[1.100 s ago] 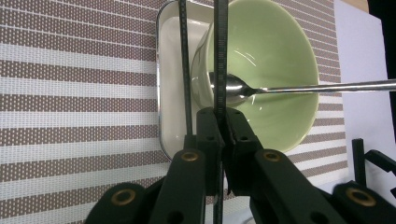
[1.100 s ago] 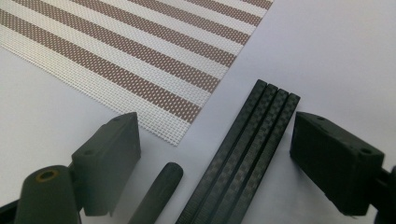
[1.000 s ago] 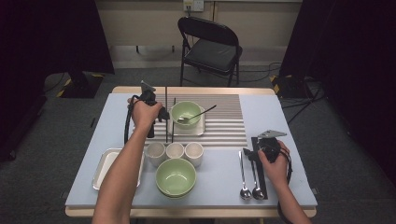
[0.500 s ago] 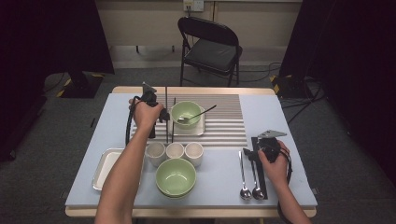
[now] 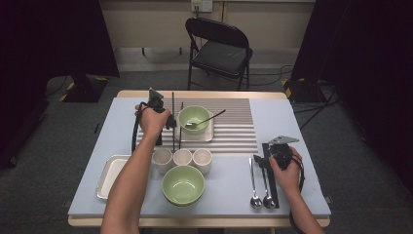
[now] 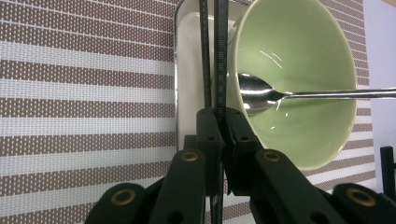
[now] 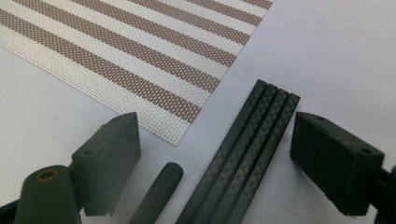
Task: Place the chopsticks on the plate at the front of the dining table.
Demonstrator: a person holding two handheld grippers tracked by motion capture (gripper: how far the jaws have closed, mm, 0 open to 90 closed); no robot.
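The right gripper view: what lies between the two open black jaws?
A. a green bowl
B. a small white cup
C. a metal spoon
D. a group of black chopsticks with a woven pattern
D: the flat black chopsticks with a woven pattern lie side by side on the table between the right gripper's open jaws.

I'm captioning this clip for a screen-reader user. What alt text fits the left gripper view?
The left tongs are shut on two thin black chopsticks that run up the frame. Just beyond sits a pale green bowl holding a metal spoon, on a white tray atop a brown-and-white striped placemat.
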